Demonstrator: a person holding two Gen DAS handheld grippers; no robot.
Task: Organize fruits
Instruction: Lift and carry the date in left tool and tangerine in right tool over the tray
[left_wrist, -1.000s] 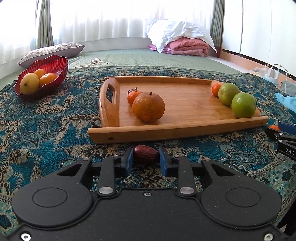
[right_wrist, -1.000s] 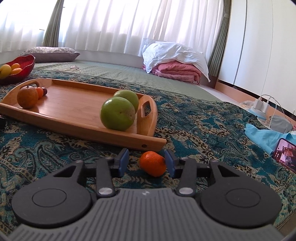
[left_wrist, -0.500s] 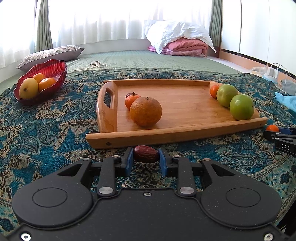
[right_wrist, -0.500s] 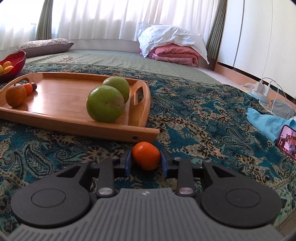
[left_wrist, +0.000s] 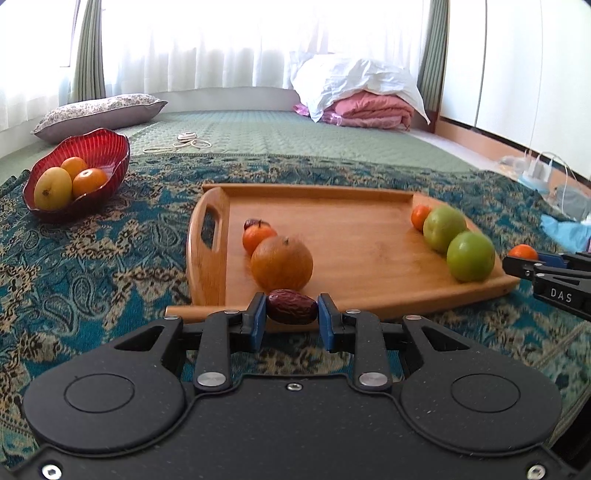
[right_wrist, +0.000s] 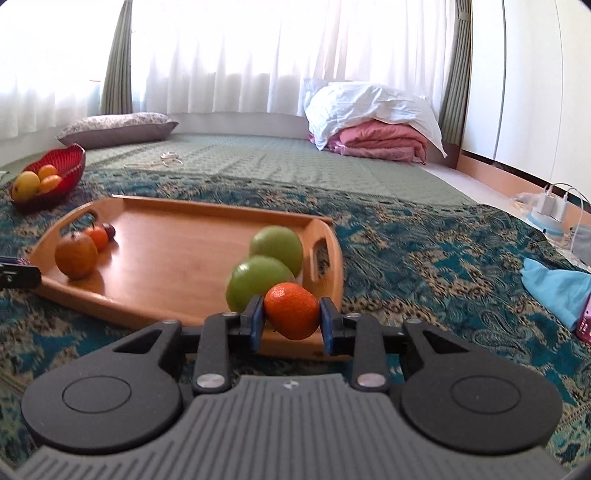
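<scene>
My left gripper (left_wrist: 291, 314) is shut on a dark red date (left_wrist: 292, 311), held above the near edge of the wooden tray (left_wrist: 354, 236). My right gripper (right_wrist: 291, 314) is shut on a small tangerine (right_wrist: 291, 309), lifted in front of the tray's (right_wrist: 166, 251) right end. On the tray lie a large orange (left_wrist: 281, 263), a small tangerine (left_wrist: 258, 237) and a dark fruit (left_wrist: 253, 223) at the left, and two green apples (left_wrist: 470, 255) with a small tangerine (left_wrist: 420, 217) at the right. The right gripper (left_wrist: 554, 277) shows at the left wrist view's right edge.
A red bowl (left_wrist: 92, 155) with a mango and oranges stands at the far left on the patterned blue cloth (left_wrist: 92, 266). A pillow (left_wrist: 99, 112), folded bedding (left_wrist: 362, 99), chargers (right_wrist: 550, 206), a blue cloth (right_wrist: 554, 291) and a phone (right_wrist: 585, 321) lie around.
Both grippers have risen off the cloth with their fruit. The right gripper closed on the tangerine and lifted it; the left lifted the date towards the tray.
</scene>
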